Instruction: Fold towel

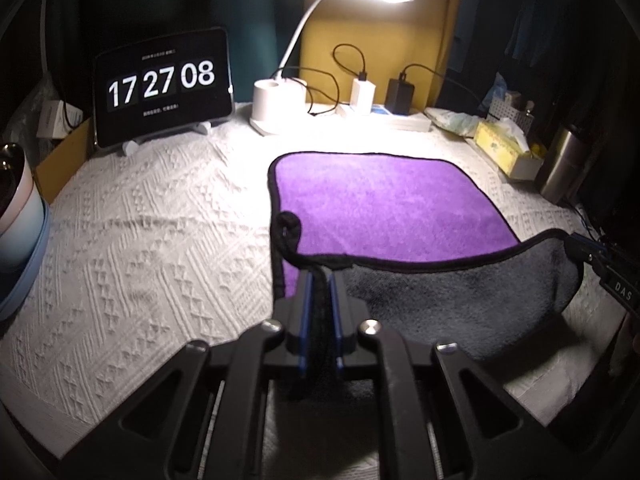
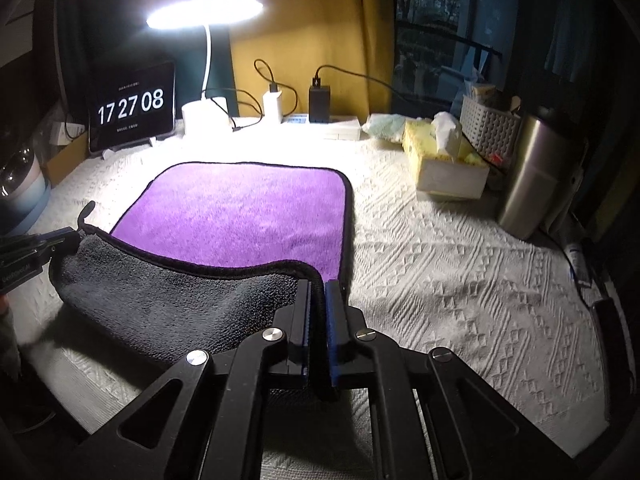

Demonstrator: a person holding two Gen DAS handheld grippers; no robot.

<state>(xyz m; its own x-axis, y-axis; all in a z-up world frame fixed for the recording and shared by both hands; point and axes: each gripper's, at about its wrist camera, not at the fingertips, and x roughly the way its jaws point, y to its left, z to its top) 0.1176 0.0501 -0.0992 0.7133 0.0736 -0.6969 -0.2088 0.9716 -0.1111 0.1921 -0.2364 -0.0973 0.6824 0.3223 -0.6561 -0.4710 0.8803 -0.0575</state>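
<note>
Now two grippers, left gripper (image 1: 320, 280) and right gripper (image 2: 318, 286); one towel (image 1: 384, 204).

small text on the tablet (image 1: 162, 88) unreadable; mug (image 1: 16, 208) cut off by edge.

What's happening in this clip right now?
A person with a gripper in each hand is folding a towel, purple on top and grey underneath, on a white textured table cover. The left gripper and the right gripper are each shut on a near corner. The near edge is lifted and turned up, showing the grey side, while the far half lies flat. The fold is not yet laid over.
</note>
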